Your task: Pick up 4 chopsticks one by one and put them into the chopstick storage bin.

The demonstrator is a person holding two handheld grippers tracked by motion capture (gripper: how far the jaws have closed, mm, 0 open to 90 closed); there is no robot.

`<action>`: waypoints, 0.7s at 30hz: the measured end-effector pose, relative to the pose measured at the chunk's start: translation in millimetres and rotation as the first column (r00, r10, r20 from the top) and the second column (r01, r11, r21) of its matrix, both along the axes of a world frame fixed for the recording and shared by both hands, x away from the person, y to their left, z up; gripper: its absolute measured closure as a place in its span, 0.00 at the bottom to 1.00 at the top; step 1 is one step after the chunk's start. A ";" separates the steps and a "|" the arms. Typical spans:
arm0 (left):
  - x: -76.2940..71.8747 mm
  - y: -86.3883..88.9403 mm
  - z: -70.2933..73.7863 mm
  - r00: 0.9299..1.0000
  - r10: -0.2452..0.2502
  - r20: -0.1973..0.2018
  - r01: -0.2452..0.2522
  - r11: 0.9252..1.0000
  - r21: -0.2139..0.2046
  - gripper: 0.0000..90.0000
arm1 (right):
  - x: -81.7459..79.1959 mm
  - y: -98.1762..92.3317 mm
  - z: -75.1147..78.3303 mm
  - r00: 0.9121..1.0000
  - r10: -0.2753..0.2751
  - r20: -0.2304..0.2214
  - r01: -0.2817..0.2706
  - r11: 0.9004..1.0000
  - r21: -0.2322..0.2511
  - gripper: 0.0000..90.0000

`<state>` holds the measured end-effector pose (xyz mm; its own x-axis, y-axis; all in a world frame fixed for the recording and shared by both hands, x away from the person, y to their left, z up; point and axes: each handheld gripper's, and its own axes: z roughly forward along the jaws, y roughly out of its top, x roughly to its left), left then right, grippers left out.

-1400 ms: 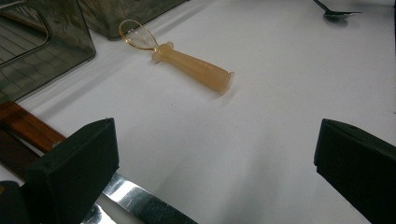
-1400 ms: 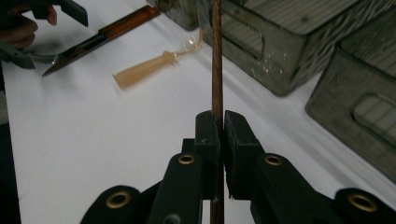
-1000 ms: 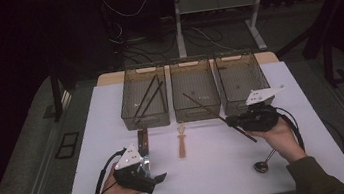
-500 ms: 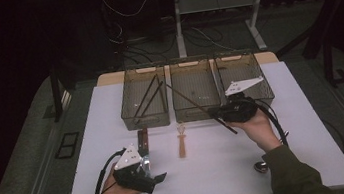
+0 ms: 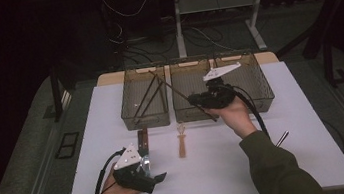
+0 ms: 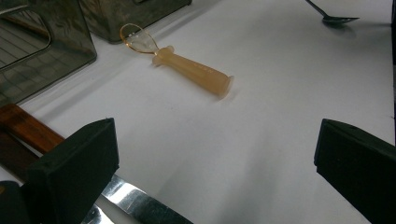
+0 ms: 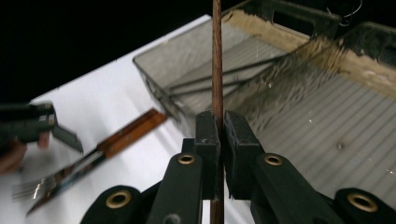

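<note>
From the high view, the right gripper (image 5: 196, 101) is held over the front of the middle basket (image 5: 197, 114) of three on the white table (image 5: 229, 165), and a thin dark stick (image 5: 171, 88) is clamped in it, slanting up and left toward the left basket (image 5: 146, 115). Two more sticks (image 5: 147, 99) lie inside that left basket. The left gripper (image 5: 158, 178) rests low near the table's front edge, jaws pointing right. Just beyond it lies a knife with a wooden handle (image 5: 142, 140). A small amber spoon (image 5: 181, 138) lies between the grippers, and a metal spoon (image 5: 281, 139) is partly hidden behind the right sleeve.

In the left gripper view, the jaws stand wide apart with nothing between them. The amber spoon (image 6: 187, 67) lies well ahead. The knife (image 6: 28, 130) passes behind the left jaw, cut off by the frame.

In the right gripper view, the jaws are closed tight on the stick (image 7: 217, 56), which runs straight up out of the frame. Its lower end is hidden. The basket (image 7: 299, 107) behind is blurred.
</note>
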<state>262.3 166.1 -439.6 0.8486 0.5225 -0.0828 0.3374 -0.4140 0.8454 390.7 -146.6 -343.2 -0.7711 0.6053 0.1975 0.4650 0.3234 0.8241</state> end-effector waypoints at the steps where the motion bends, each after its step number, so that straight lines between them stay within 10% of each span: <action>1: -0.1 -0.1 0.2 1.000 0.000 0.001 0.000 1.000 -0.002 0.00 | 2.6 2.8 2.0 1.000 -0.003 -0.002 0.003 1.000 0.002 0.94; 21: -1.8 -2.1 1.6 1.000 -0.007 0.011 0.007 1.000 -0.009 0.00 | 46.1 81.0 7.9 0.999 -0.040 0.033 0.040 0.999 0.007 0.94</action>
